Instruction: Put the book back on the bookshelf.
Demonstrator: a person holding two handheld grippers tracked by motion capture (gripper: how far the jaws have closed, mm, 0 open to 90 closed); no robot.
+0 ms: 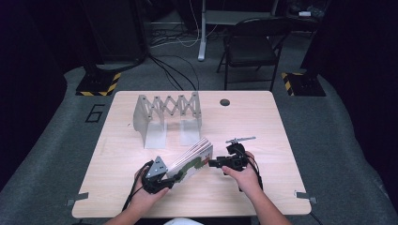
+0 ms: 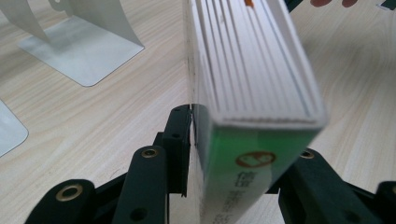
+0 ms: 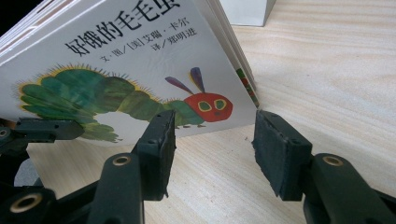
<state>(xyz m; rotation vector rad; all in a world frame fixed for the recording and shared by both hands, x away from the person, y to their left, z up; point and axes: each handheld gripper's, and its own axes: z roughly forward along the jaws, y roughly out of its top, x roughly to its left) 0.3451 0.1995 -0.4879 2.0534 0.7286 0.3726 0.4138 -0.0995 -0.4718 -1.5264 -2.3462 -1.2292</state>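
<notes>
one book (image 1: 193,160) sits on one table (image 1: 263,126), at about 6 o'clock. two grippers: the left gripper (image 1: 165,182) at 7 o'clock, the right gripper (image 1: 211,163) at 5 o'clock. one folding rack (image 1: 167,117) at 11 o'clock. one chair (image 1: 253,47) stands beyond, at 1 o'clock.

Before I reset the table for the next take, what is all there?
book: one, white with green caterpillar cover, near table edge, tilted, clamped at its spine end by left gripper
bookend rack: one, grey metal, far left of table
table: one, light wood
chair: one, black, behind table
left gripper: black, shut on book
right gripper: black, jaws open, empty, by the book's lower corner
hands: two, near edge
</notes>
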